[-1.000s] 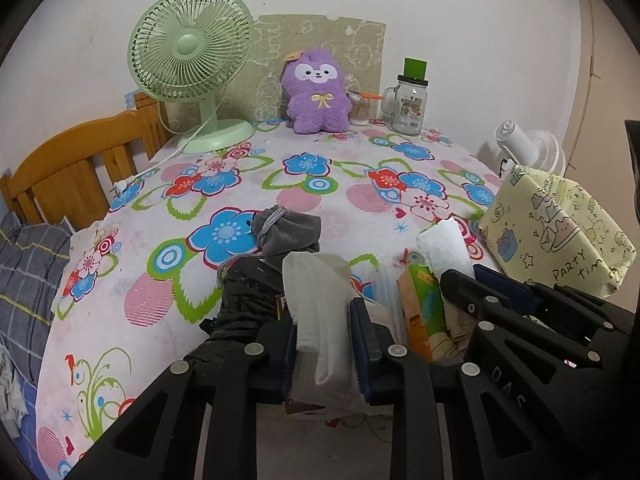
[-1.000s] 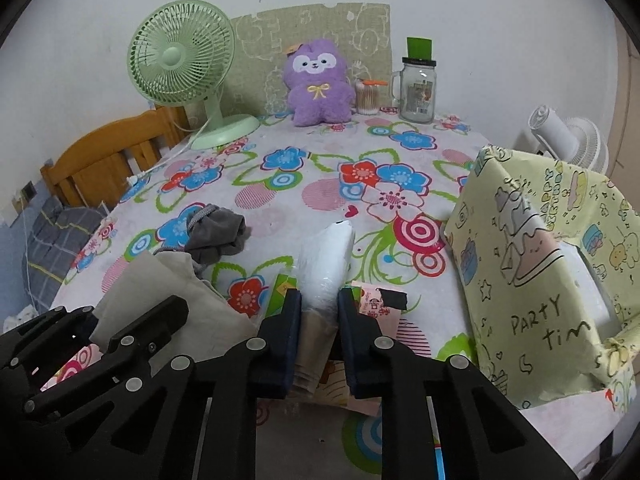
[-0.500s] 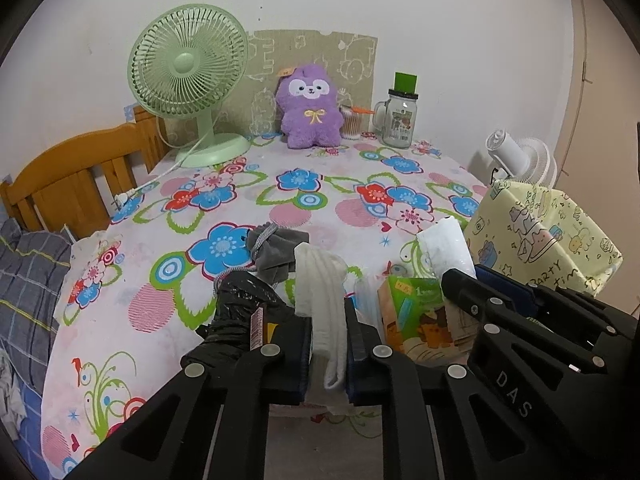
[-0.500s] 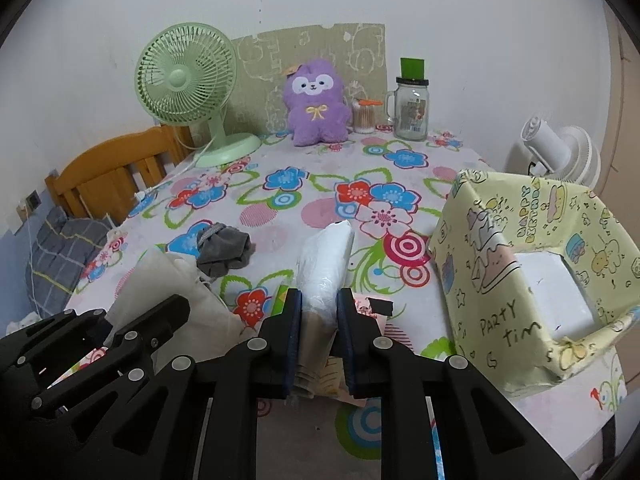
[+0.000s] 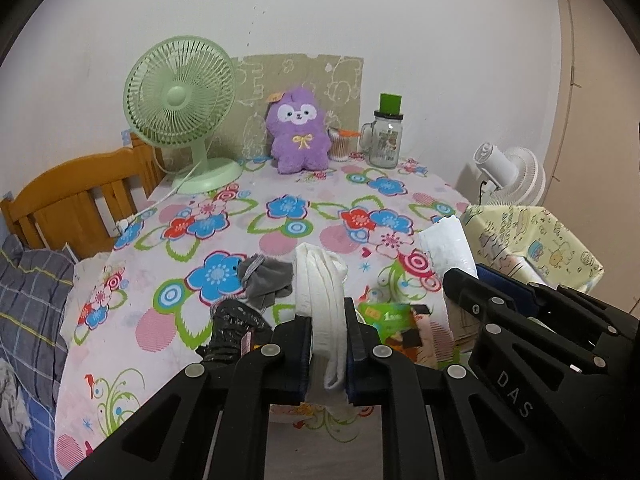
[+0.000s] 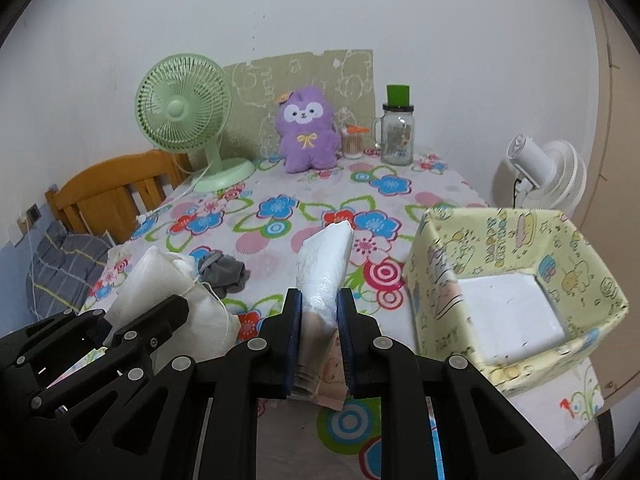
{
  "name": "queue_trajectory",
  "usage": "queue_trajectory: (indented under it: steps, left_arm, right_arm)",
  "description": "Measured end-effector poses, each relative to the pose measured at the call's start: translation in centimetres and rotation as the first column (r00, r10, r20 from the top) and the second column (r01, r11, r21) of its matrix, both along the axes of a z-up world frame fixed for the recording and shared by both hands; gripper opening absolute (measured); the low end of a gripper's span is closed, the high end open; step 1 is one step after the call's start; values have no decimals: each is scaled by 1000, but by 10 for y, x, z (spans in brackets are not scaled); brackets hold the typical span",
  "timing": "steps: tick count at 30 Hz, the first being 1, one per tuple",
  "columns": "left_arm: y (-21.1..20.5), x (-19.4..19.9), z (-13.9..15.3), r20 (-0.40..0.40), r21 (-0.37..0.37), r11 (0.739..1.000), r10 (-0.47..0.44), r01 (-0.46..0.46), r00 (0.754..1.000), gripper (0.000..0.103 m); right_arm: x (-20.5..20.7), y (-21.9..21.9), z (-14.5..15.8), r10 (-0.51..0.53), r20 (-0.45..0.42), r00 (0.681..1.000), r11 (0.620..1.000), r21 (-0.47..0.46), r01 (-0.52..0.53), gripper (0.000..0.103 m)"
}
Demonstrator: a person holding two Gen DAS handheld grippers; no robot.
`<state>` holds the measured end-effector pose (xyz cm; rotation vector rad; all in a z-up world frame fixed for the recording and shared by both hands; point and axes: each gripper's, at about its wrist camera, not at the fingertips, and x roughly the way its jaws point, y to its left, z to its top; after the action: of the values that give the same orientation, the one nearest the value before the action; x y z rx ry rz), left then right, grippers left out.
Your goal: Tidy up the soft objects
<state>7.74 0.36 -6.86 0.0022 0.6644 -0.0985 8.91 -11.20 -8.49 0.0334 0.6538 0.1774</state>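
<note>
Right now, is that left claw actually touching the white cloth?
Touching. In the left wrist view the left gripper is shut on the white cloth: both blue pads press its sides with no gap.

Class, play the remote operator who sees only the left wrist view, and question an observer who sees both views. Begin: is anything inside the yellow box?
Observer: No. The right wrist view looks into the yellow box: only its bare white floor shows.
Operator: What does the right gripper hold?
Observer: The right gripper is shut on a plastic-wrapped packet with a tan lower part.
Operator: Does my left gripper's white cloth hang free?
Observer: The left gripper is shut on the white cloth, which bulges in a thick fold; its lower end is hidden.
</note>
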Motion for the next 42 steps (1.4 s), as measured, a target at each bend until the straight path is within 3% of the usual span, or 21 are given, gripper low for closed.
queue_trajectory:
  steps: [20,42]
  left_arm:
    - [-27,5,49,68,11,1000,-8,7,998,11]
    - [-102,18,76,119,8,994,-107,107,987,11]
  right_arm:
    - [3,-33,49,-19,81,997,1000,25,17,21]
    - [1,-112,77,-121,125,985,993,30,118,21]
